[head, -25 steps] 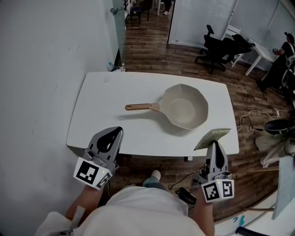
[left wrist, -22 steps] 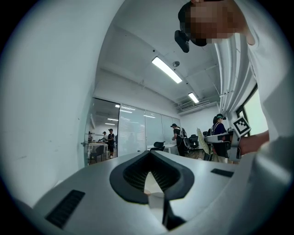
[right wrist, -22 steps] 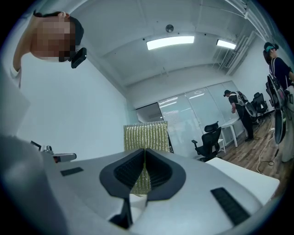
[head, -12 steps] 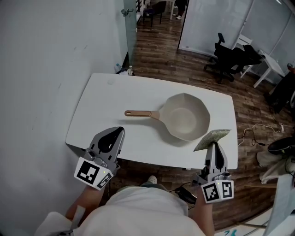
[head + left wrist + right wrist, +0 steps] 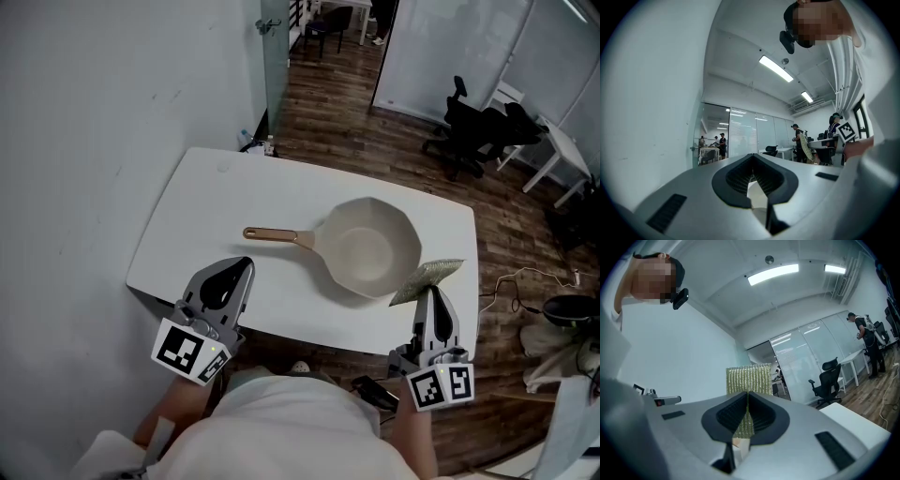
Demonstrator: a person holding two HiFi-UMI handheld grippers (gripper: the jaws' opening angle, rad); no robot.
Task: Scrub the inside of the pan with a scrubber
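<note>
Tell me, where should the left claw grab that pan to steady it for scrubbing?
Probably the copper-coloured handle: it is slim, straight, and juts from the pan toward the side of the left claw. Come from the near edge of the table with the jaws across the handle. The bowl looks too wide and sloped. That claw is shut now, so it must open first.

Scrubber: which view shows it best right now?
Right gripper view: the scrubber sits close at centre, its ribbed weave clear, clamped upright in the right hand-held gripper. Head view shows it small, beside the pan. Left gripper view catches only a distant sliver.
</note>
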